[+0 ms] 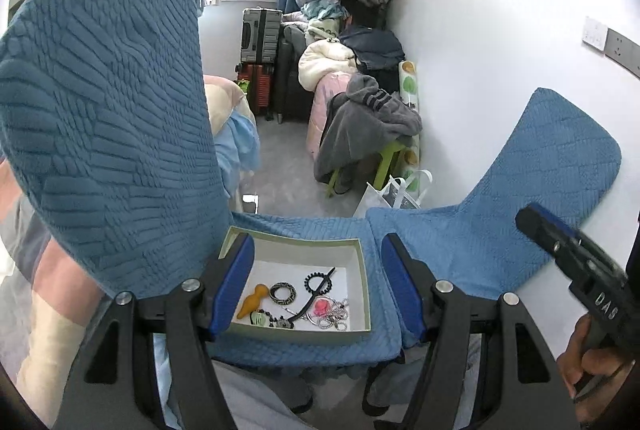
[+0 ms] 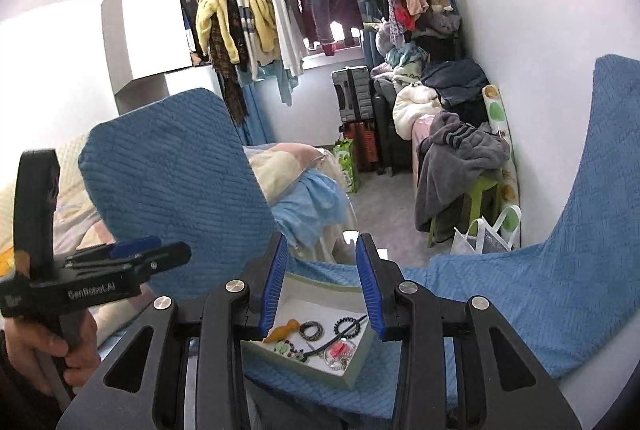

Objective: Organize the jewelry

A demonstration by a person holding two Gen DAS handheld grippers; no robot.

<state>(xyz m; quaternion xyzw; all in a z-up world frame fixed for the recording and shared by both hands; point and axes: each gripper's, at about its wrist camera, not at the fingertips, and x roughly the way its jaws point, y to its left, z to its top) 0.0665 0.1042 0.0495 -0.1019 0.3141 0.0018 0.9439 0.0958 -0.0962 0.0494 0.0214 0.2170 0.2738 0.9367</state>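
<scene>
A shallow pale-green box (image 1: 362, 270) with a white floor sits on a blue-covered chair seat (image 1: 304, 226). In it lie an orange hair clip (image 1: 253, 304), a patterned ring (image 1: 283, 293), a black coil hair tie with a black stick (image 1: 318, 278), a pink charm (image 1: 322, 306) and silver chains (image 1: 340, 316). The box also shows in the right wrist view (image 2: 352, 370). My left gripper (image 1: 318, 284) is open and empty above the box. My right gripper (image 2: 322, 286) is open and empty above the box too.
Two blue-covered chair backs (image 1: 104, 117) (image 1: 556, 165) stand left and right of the seat. Behind are a bed (image 2: 304, 185), a green stool with grey clothes (image 1: 372, 121), suitcases (image 1: 260, 57), a white bag (image 1: 396, 189) and hanging clothes (image 2: 256, 17).
</scene>
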